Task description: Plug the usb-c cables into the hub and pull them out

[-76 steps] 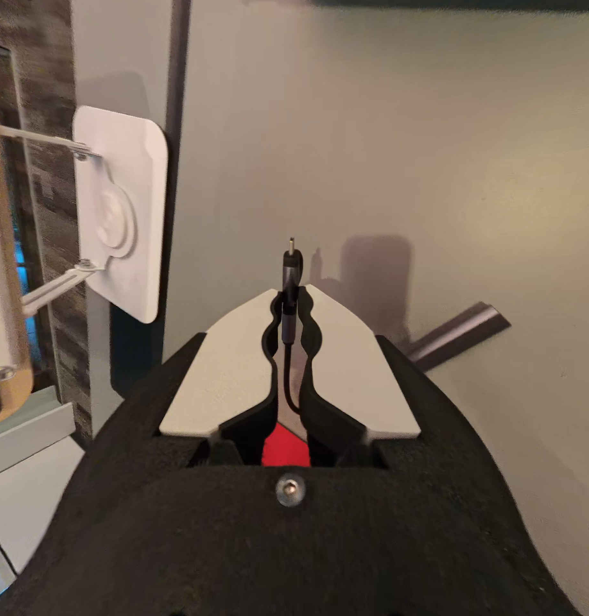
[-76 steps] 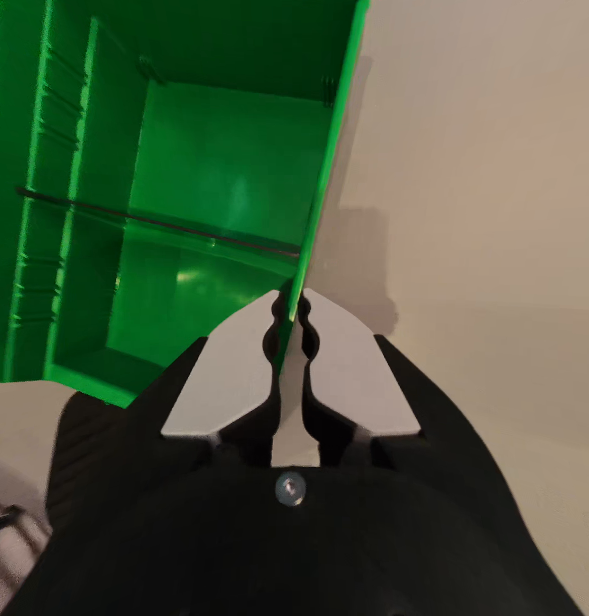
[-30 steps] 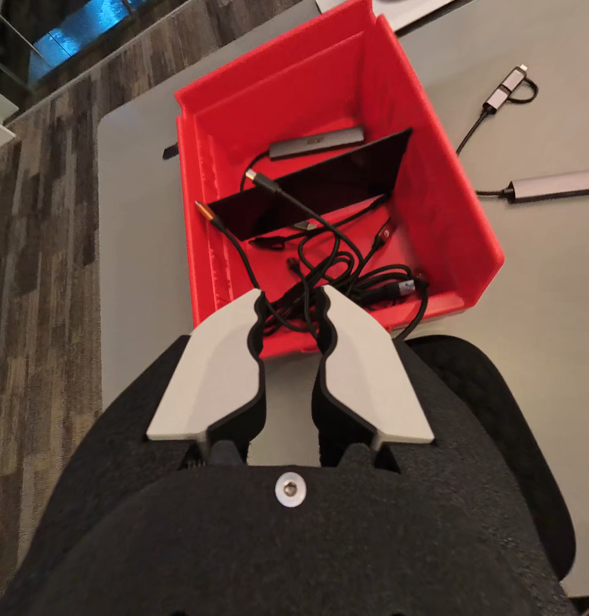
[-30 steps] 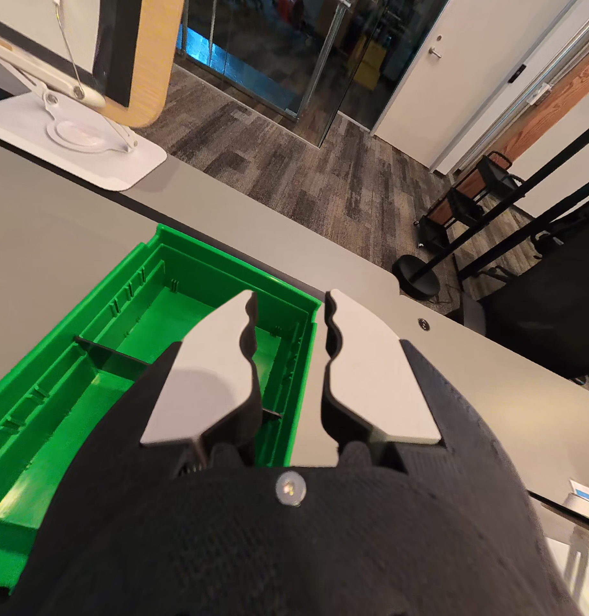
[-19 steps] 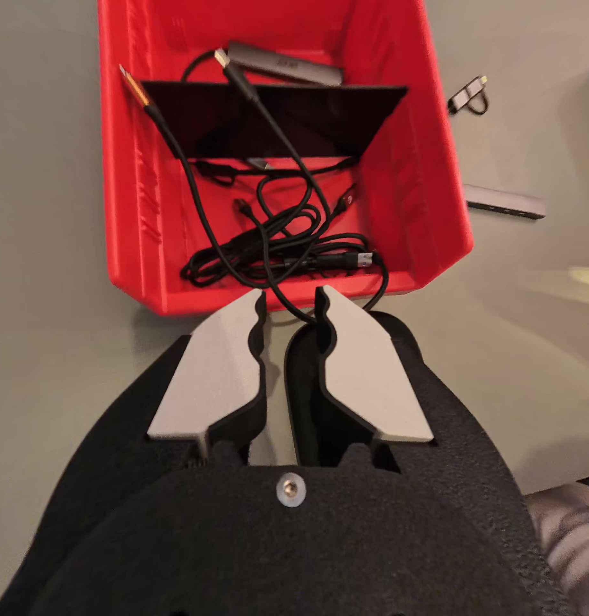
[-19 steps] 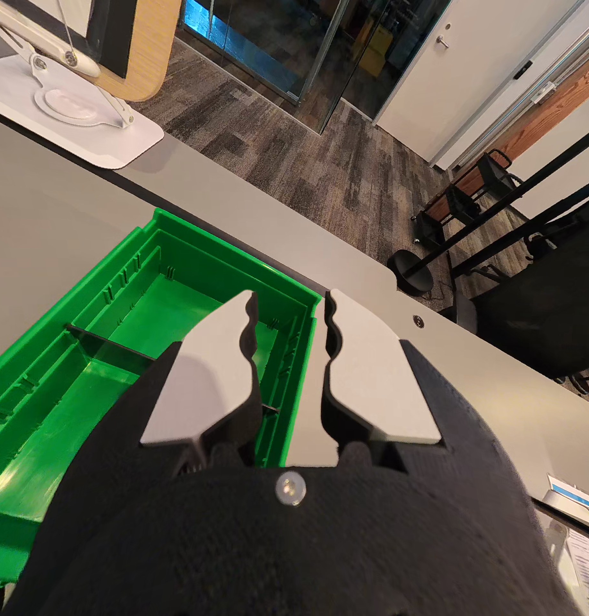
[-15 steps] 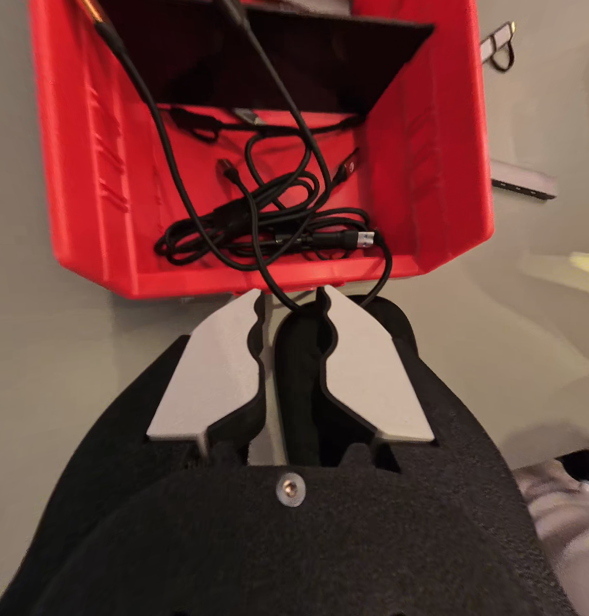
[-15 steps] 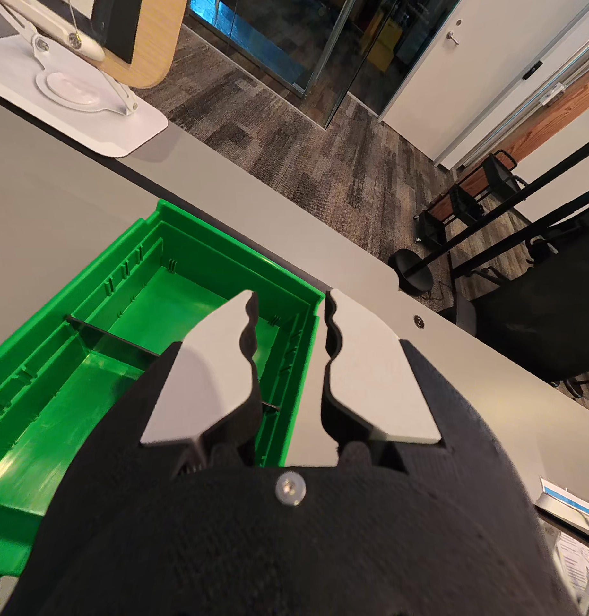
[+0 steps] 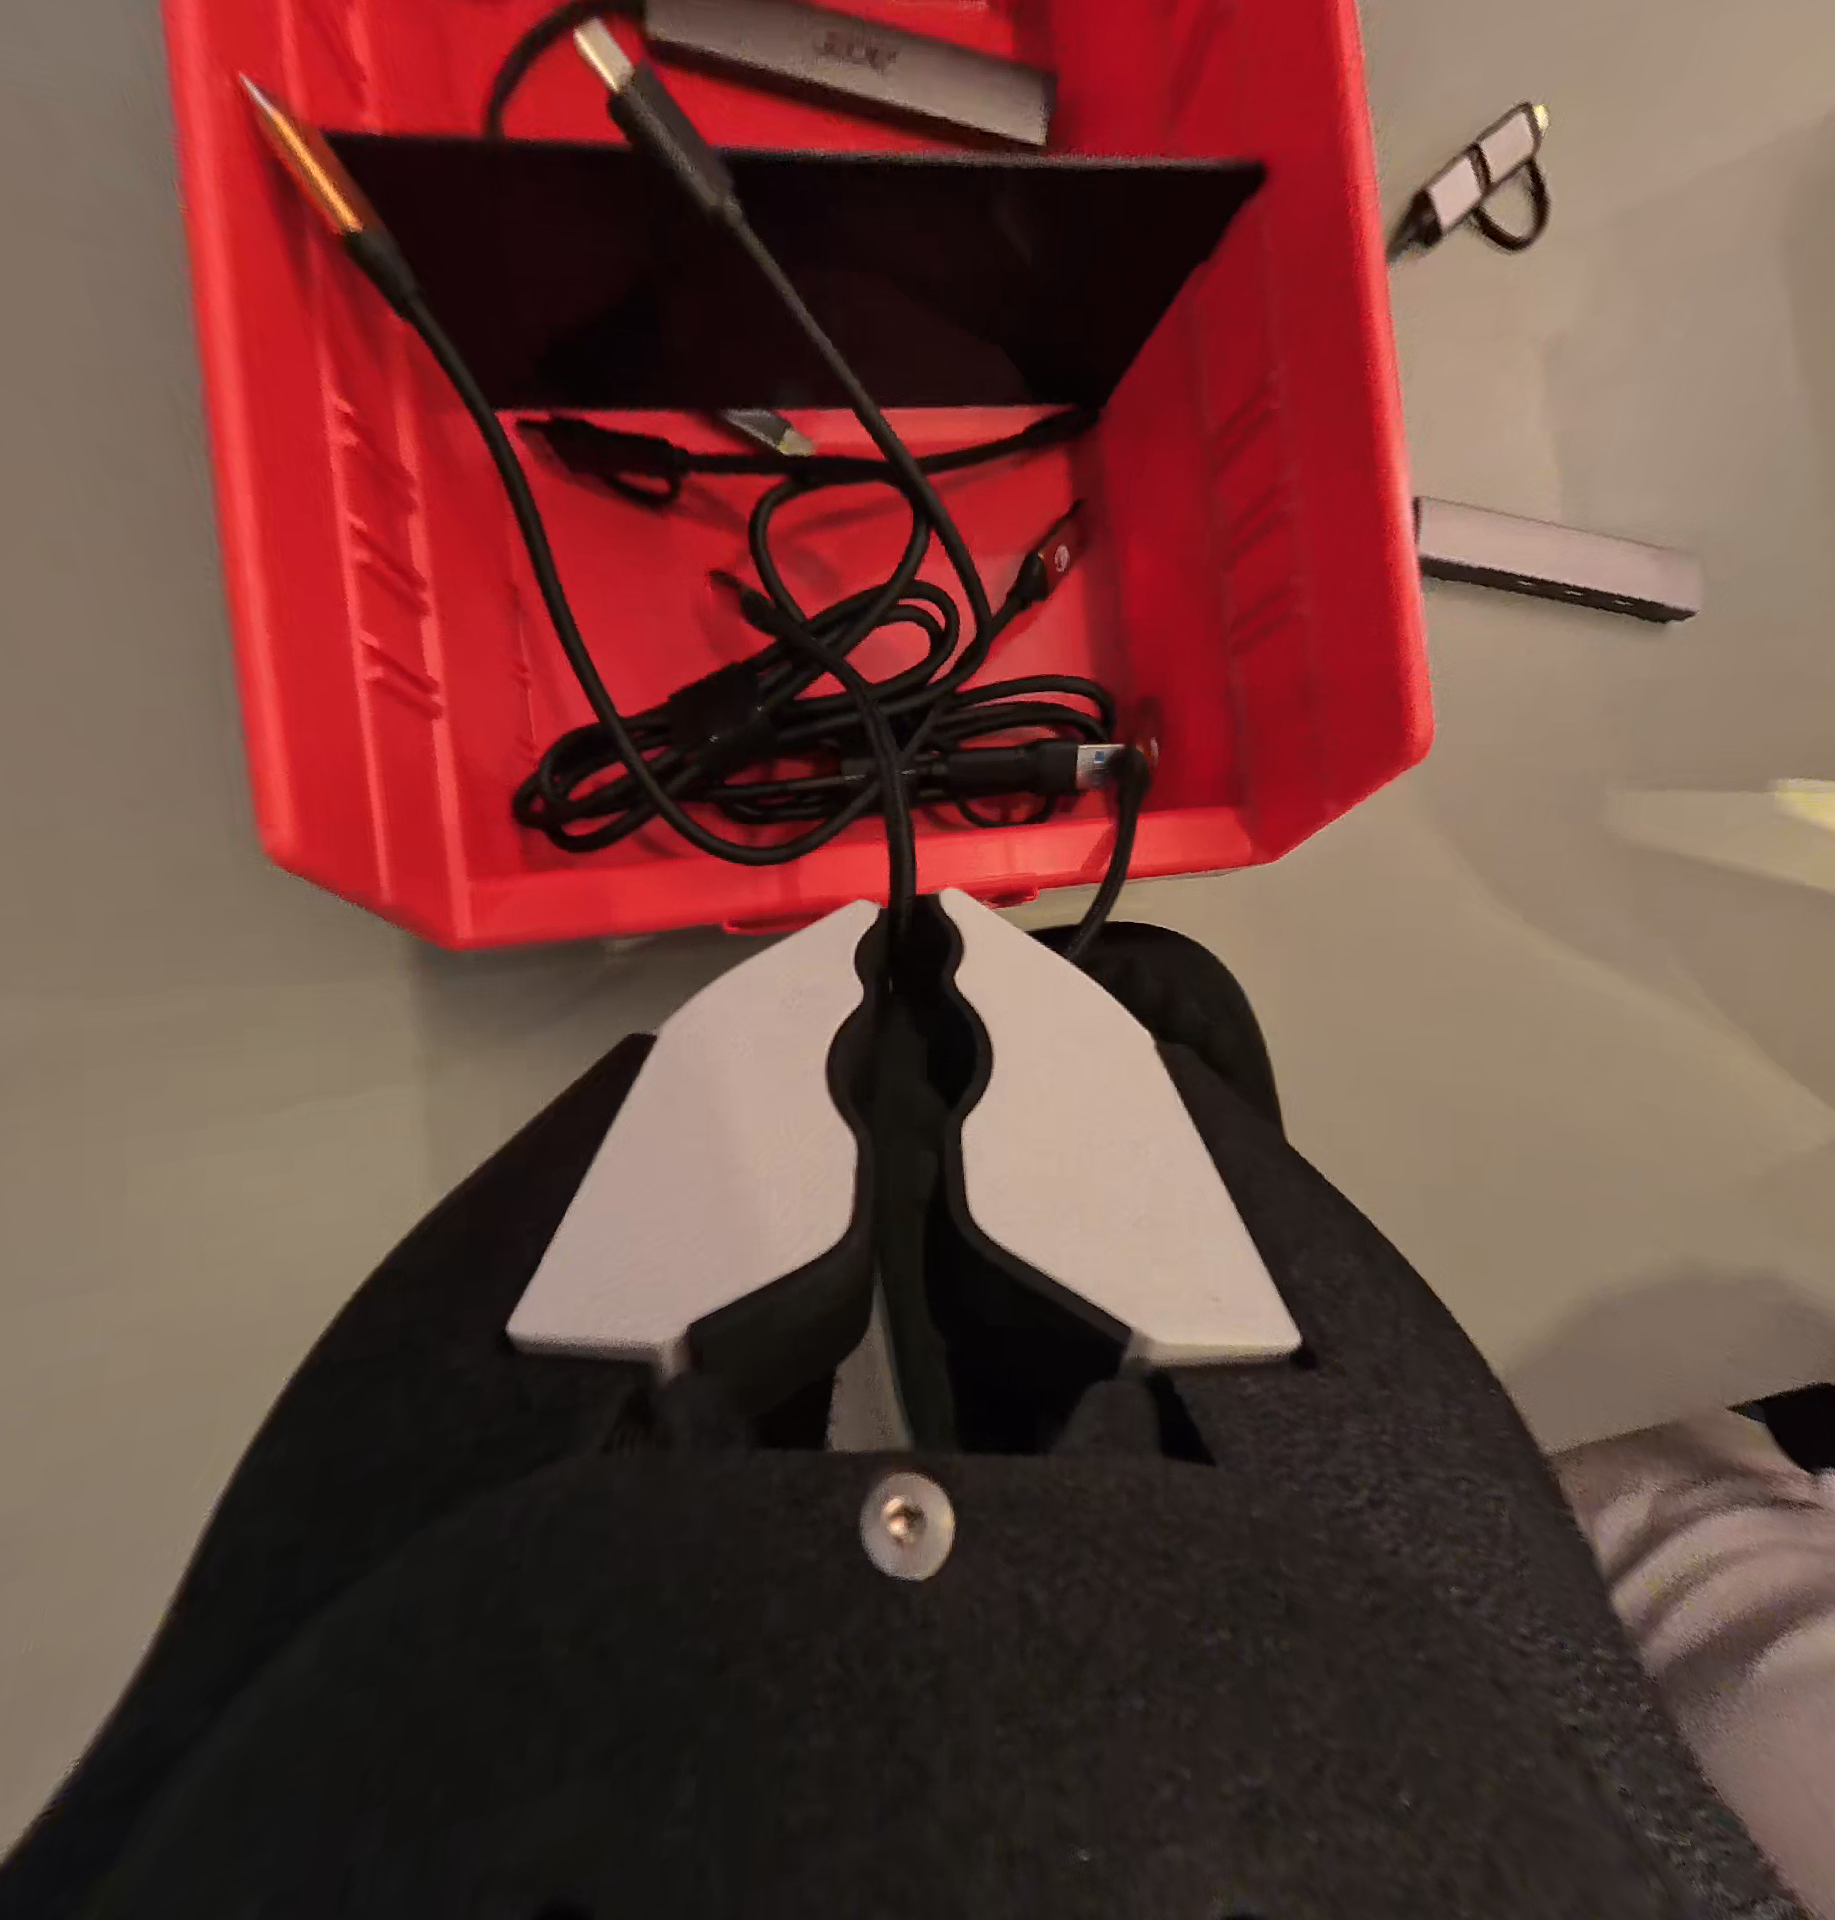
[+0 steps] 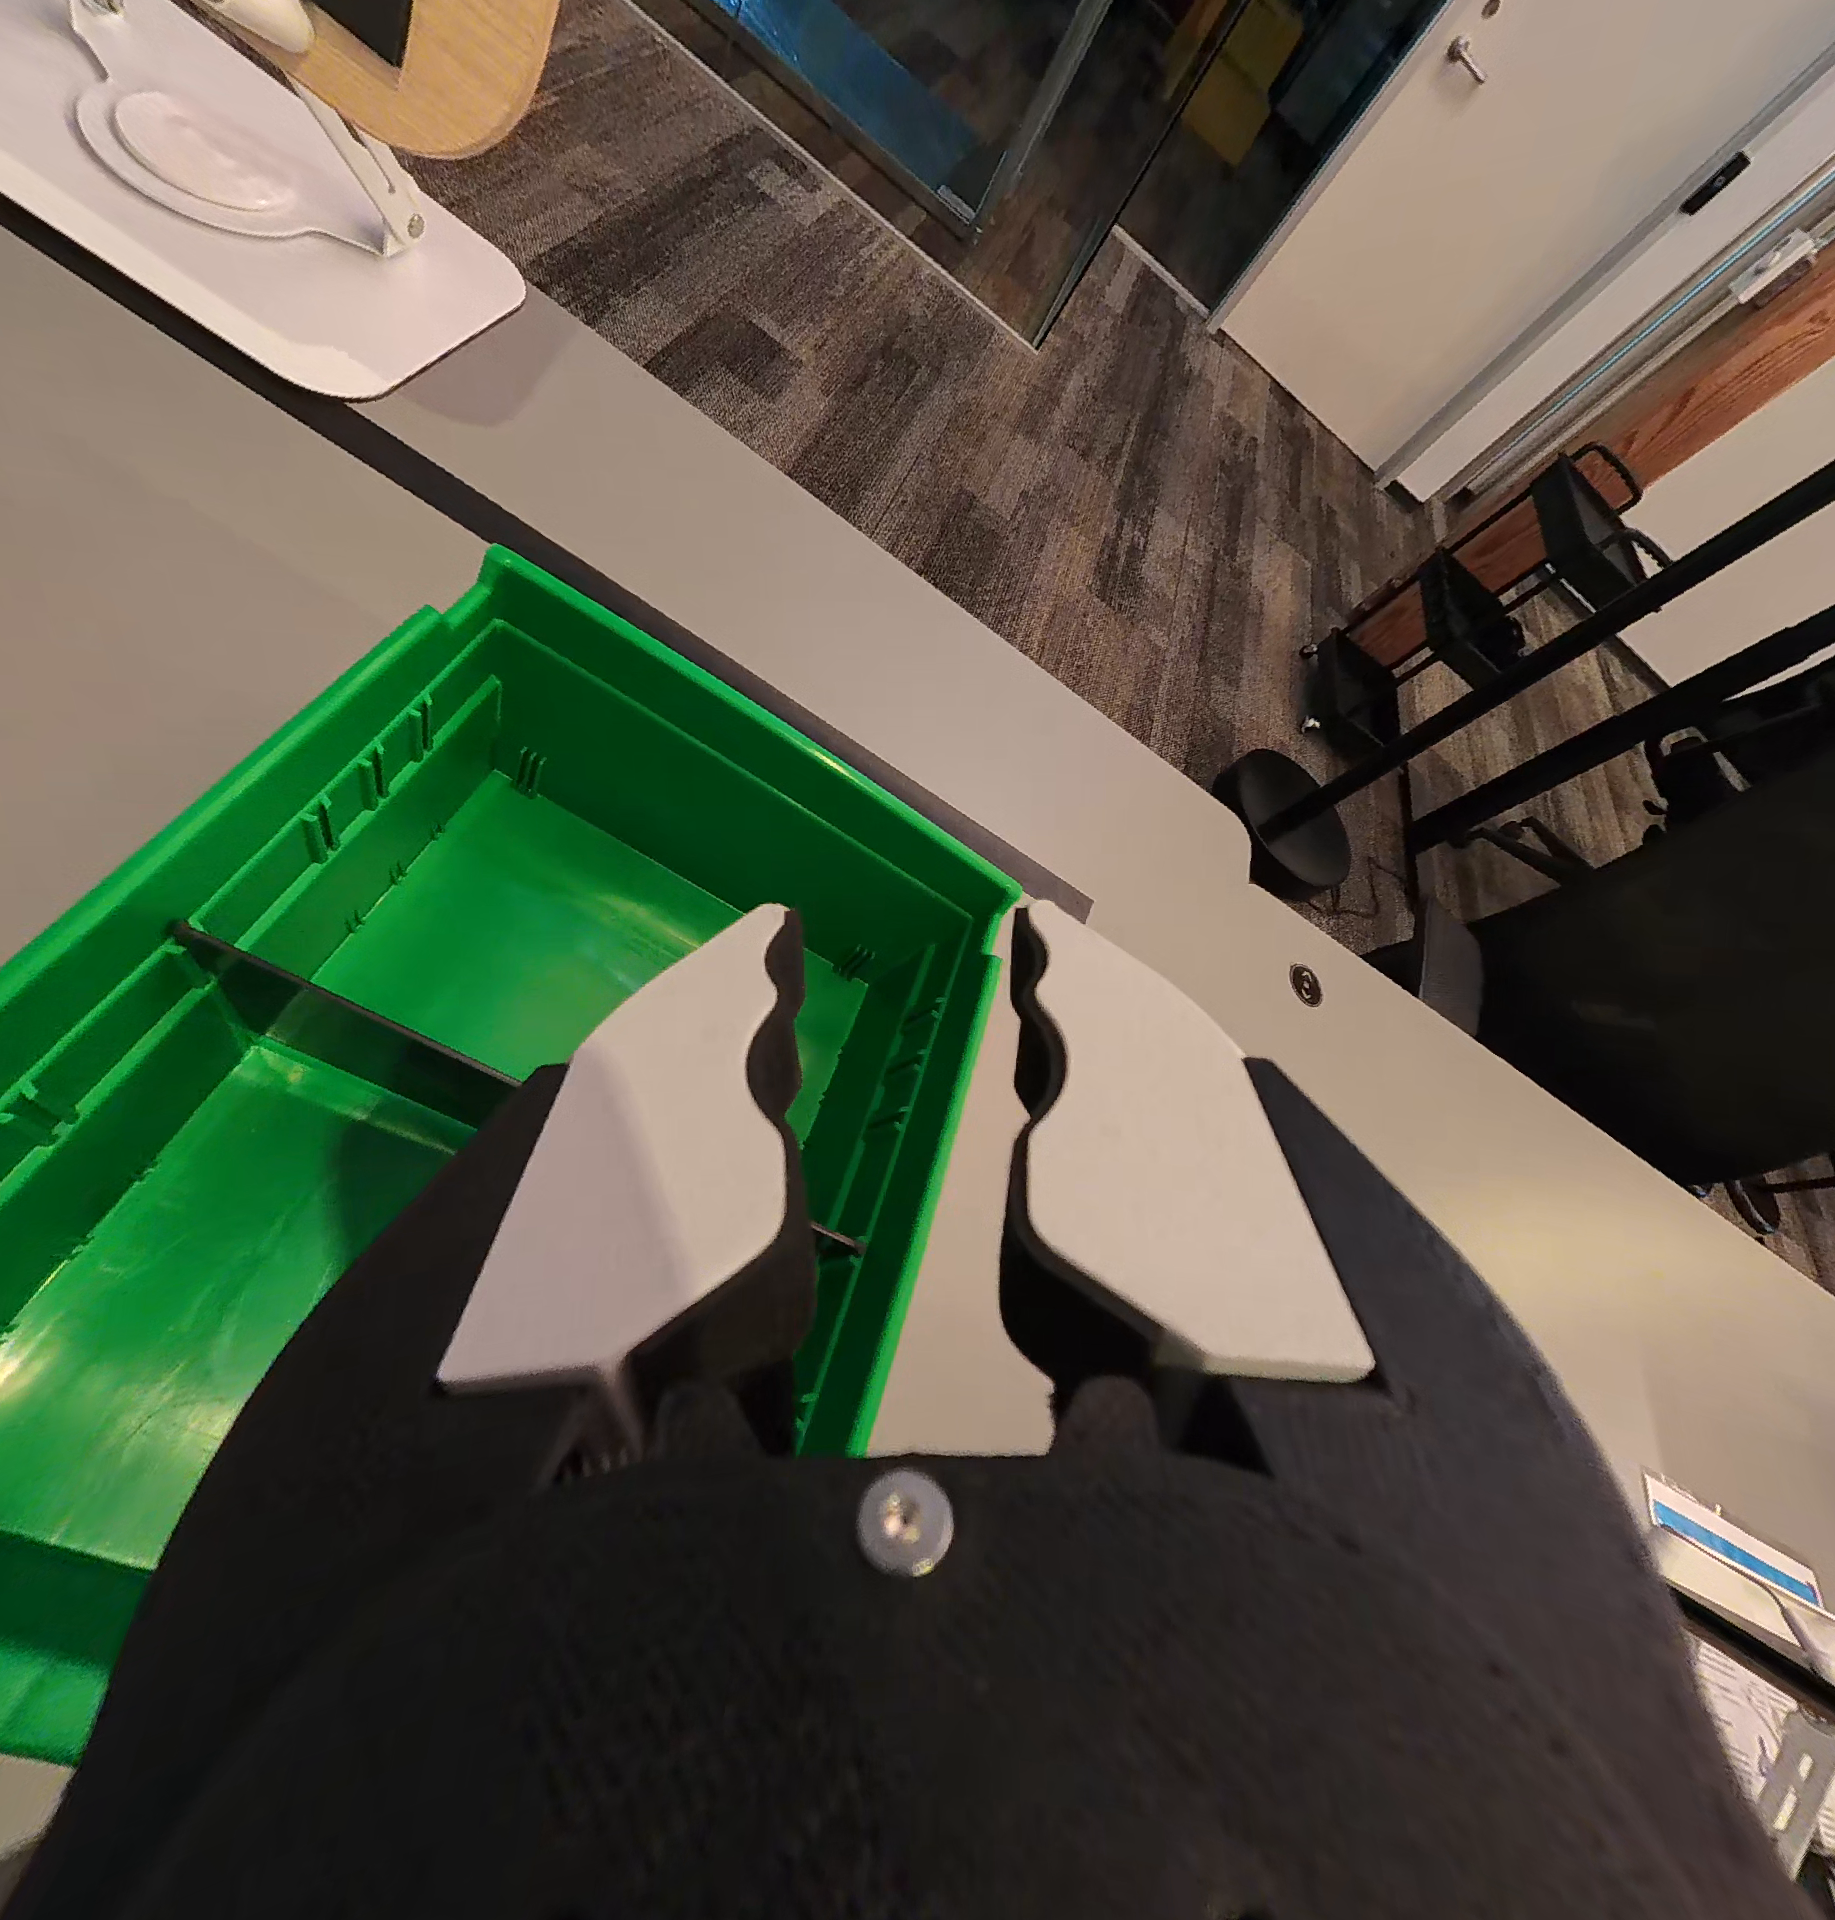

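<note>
My left gripper (image 9: 908,920) has its fingers clenched on a black cable (image 9: 897,831) at the near wall of the red bin (image 9: 300,623), where more cables lie tangled; the blur leaves me unsure which plug it ends in. One grey hub (image 9: 851,73) lies in the bin's far compartment and another hub (image 9: 1557,561) on the worktop (image 9: 92,1039) beside it. My right gripper (image 10: 897,925) hangs released and empty over the green bin (image 10: 539,873).

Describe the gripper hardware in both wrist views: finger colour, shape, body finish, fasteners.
Both match. The left gripper and right gripper each have two pale grey, wedge-shaped fingers tapering toward the tips, with black, wavy-profiled inner pads. Each body is matte black with a rough, felt-like texture and a single silver screw at centre. No markings or sleeves visible.
</note>
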A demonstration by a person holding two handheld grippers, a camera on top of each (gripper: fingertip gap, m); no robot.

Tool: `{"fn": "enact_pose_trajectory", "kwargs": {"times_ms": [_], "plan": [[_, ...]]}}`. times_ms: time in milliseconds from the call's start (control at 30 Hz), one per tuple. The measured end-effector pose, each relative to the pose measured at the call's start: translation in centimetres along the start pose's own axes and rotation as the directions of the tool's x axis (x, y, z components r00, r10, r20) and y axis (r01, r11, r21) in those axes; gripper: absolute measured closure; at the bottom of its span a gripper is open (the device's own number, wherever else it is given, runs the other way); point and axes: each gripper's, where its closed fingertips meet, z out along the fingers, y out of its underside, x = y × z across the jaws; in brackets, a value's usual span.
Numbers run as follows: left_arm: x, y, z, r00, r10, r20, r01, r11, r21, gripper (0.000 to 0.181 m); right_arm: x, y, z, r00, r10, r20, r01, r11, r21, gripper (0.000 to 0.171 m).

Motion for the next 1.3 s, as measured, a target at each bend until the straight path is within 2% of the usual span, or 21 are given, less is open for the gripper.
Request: {"fn": "enact_pose_trajectory", "kwargs": {"times_ms": [400, 567, 667, 733, 833, 900, 1000, 1167, 1300], "plan": [[1.4, -3.0, -5.6, 0.990, 0.092, 0.105, -0.112, 0.971, 0.213, 0.178, 0.3, 0.3, -0.2, 1.000, 0.006, -0.002, -0.006, 1.000, 0.008, 0.132], [2.7, -4.1, -8.2, 0.964, 0.166, 0.209, -0.221, 0.934, 0.281, 0.179, 0.4, 0.3, -0.2, 1.000, 0.003, 0.000, -0.003, 1.000, 0.010, 0.132], [5.7, -4.7, -9.8, 0.941, 0.257, 0.218, -0.318, 0.893, 0.319, 0.179, 0.3, 0.4, -0.2, 1.000, 0.000, 0.002, 0.000, 1.000, 0.007, 0.132], [9.6, -4.6, -10.7, 0.913, 0.380, 0.152, -0.409, 0.851, 0.328, 0.178, 0.3, 0.5, -0.1, 1.000, -0.005, 0.003, 0.005, 1.000, 0.001, 0.132], [15.5, -4.8, -11.6, 0.823, 0.565, 0.062, -0.545, 0.752, 0.371, 0.178, 0.0, 0.5, 0.1, 1.000, -0.015, 0.008, 0.015, 1.000, -0.008, 0.132], [19.1, -4.7, -10.4, 0.742, 0.669, -0.035, -0.611, 0.697, 0.375, 0.178, -0.2, 0.5, 0.2, 1.000, -0.028, 0.013, 0.028, 1.000, -0.014, 0.132], [24.1, -3.4, -6.9, 0.590, 0.764, -0.261, -0.678, 0.645, 0.352, 0.178, -0.7, 0.3, 0.3, 0.998, -0.054, 0.023, 0.054, 0.998, -0.019, 0.132], [29.2, -1.6, 0.4, 0.334, 0.786, -0.521, -0.769, 0.546, 0.331, 0.178, -1.0, 0.3, 0.5, 0.997, -0.060, 0.039, 0.061, 0.998, -0.016, 0.132], [29.6, -2.8, 6.2, 0.329, 0.774, -0.540, -0.815, 0.522, 0.252, 0.178, -1.1, 0.6, 0.7, 0.997, -0.061, 0.046, 0.062, 0.998, -0.025, 0.132]]}}
